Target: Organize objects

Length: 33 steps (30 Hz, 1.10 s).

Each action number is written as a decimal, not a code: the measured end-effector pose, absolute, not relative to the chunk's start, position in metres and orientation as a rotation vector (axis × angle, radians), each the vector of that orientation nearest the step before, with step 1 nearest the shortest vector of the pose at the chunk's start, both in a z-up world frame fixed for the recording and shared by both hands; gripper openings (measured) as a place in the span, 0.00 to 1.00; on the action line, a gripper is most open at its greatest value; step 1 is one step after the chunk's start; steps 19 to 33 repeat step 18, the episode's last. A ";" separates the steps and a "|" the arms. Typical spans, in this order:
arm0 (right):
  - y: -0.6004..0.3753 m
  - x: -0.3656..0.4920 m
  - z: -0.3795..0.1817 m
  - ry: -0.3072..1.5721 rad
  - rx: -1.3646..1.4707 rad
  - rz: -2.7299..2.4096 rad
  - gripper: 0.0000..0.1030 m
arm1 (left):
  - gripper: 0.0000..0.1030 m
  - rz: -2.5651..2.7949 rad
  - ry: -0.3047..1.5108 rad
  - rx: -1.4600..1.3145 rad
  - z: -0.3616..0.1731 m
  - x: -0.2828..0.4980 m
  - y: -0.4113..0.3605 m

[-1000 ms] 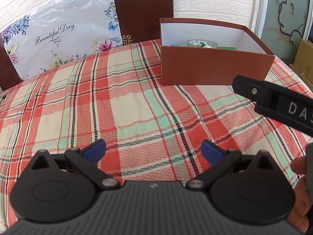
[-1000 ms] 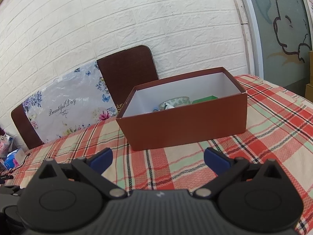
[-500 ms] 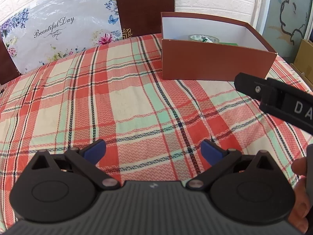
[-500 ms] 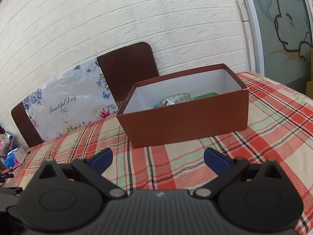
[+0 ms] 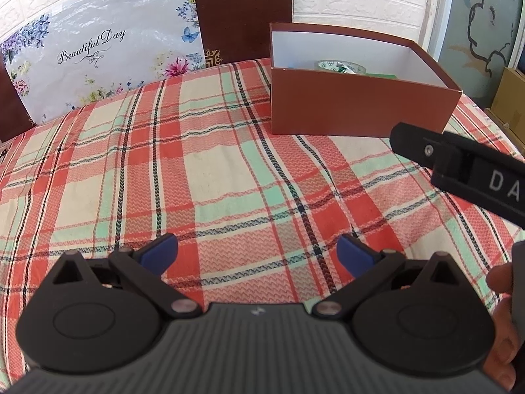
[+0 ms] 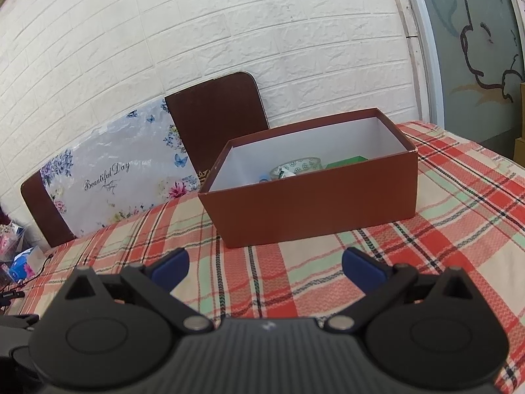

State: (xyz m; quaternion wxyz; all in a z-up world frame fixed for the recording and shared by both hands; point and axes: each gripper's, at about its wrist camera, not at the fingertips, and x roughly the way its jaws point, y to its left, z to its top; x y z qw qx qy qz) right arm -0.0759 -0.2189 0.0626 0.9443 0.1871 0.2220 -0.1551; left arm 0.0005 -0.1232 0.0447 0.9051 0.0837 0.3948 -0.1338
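A brown cardboard box (image 5: 361, 105) (image 6: 311, 210) with a white inside stands on the plaid tablecloth (image 5: 213, 170) (image 6: 443, 216). Inside it I see a patterned tape roll (image 5: 339, 66) (image 6: 295, 166) and a green item (image 5: 382, 75) (image 6: 347, 162); the rest of its contents are hidden by the near wall. My left gripper (image 5: 257, 252) is open over bare cloth, well short of the box. My right gripper (image 6: 265, 267) is open too, empty, facing the box's front wall. The right gripper's black body (image 5: 459, 167) shows at the right of the left wrist view.
Two brown chair backs (image 6: 216, 121) (image 6: 42, 213) and a floral "Beautiful Day" panel (image 5: 98, 52) (image 6: 121, 177) stand behind the table against a white brick wall. A hand (image 5: 502, 325) holds the right device. Small items (image 6: 23, 262) lie past the table's left edge.
Both views have shifted slightly; the box sits a little lower and farther in the frames as both grippers rise or tilt. Both grippers stay open and empty.
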 end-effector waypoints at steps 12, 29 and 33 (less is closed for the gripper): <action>-0.218 -0.074 0.062 0.457 0.377 -0.316 1.00 | 1.00 -0.262 0.809 0.155 0.046 0.002 -0.119; -0.216 -0.073 0.059 0.460 0.368 -0.314 1.00 | 1.00 -0.286 0.760 0.170 0.049 -0.003 -0.120; -0.216 -0.073 0.059 0.460 0.368 -0.314 1.00 | 1.00 -0.286 0.760 0.170 0.049 -0.003 -0.120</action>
